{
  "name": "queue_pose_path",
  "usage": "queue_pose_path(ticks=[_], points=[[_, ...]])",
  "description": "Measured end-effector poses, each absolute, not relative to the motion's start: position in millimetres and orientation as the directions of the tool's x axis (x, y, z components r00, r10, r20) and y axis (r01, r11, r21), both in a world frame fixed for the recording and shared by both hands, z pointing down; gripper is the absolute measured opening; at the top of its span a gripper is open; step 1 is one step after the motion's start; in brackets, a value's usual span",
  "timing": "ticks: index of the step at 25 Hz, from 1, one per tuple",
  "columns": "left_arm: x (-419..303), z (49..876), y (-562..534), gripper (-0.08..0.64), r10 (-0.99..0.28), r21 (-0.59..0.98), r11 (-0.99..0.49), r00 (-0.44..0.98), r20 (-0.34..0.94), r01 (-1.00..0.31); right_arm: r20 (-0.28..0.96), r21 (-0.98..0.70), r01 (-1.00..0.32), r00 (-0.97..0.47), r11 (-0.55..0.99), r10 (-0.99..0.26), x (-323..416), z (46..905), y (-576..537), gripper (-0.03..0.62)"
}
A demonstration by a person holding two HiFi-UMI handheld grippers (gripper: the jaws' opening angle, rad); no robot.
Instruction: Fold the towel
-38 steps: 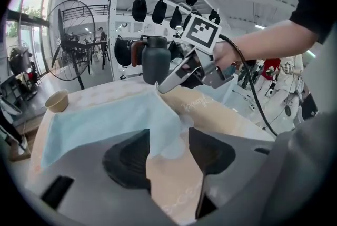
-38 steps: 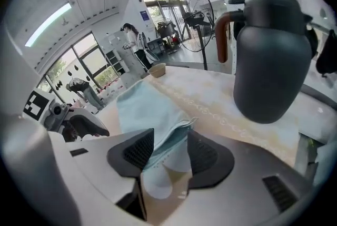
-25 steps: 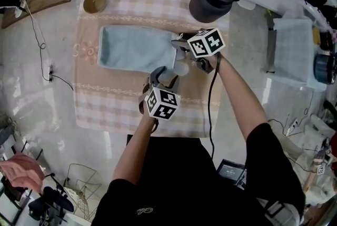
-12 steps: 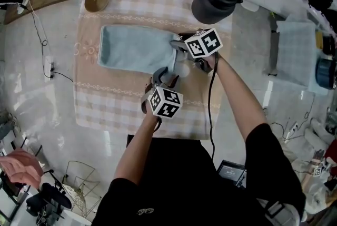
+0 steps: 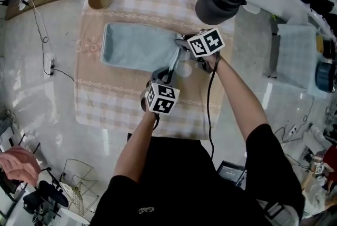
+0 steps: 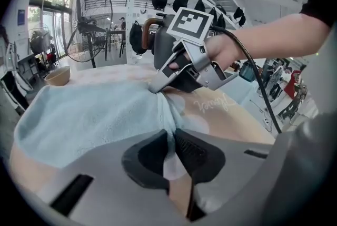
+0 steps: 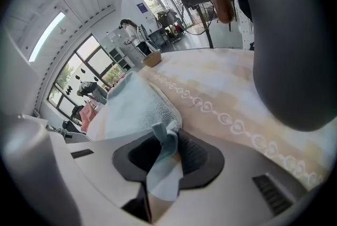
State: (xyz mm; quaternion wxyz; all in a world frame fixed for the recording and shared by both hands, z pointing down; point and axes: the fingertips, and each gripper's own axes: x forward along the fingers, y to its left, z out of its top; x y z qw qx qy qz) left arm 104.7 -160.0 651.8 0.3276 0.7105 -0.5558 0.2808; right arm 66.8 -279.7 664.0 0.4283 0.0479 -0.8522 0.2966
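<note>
The towel (image 5: 138,48), pale blue, lies flat on the far half of the checked tablecloth (image 5: 131,106), long side running left-right. Both grippers work its right short edge: the left gripper (image 5: 168,72) at the near right corner, the right gripper (image 5: 182,46) at the far right corner. The left gripper's jaws are closing, nearly together, w/ a thin pinch of towel edge between the pads. The right gripper's jaws are closing too, a bit wider, w/ a bunched towel corner pressed between them & a flap hanging through.

Step in hand, prob.: securing both corners before carrying the edge over to the left. To do it well, both bites should seat fully before any lift. The left gripper's bite looks shallow, so a tug could slip it. Then lift both corners together, keep the edge taut btw. them, and lay corner on corner at the left end. The dark kettle (image 5: 218,2) sits just beyond the right gripper, so the lift should stay clear of it.

Writing: cursive script (image 6: 210,105) on the tablecloth, not legible. The marker cubes (image 5: 206,42) carry black & white squares only. No brand or label shows on the towel.
</note>
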Motion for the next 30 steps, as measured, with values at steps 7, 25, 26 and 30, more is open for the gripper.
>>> queue_pose_path(ticks=[7,25,26,30], points=[[96.5,636.1,-158.0,0.046,-0.646,0.238,-0.135,0.268,0.715,-0.962,0.762,-0.466,-0.326,-0.621,0.822,0.185,64.9,650.6,-275.9,0.054],[45.1,579.1,-138.9,0.046,-0.724,0.350,-0.072,0.291,0.626,-0.934,0.818,-0.374,-0.329,-0.557,0.867,0.142,25.4,586.9,-257.7,0.049],[40.7,577.0,-137.4,0.046,-0.729,0.357,-0.067,0.290,0.620,-0.932,0.821,-0.368,-0.328,-0.554,0.870,0.139,20.9,583.3,-256.3,0.049],[22.7,568.6,-131.0,0.046,-0.751,0.390,-0.049,0.291,0.593,-0.920,0.833,-0.343,-0.330,-0.540,0.879,0.123,3.1,570.8,-249.3,0.049]])
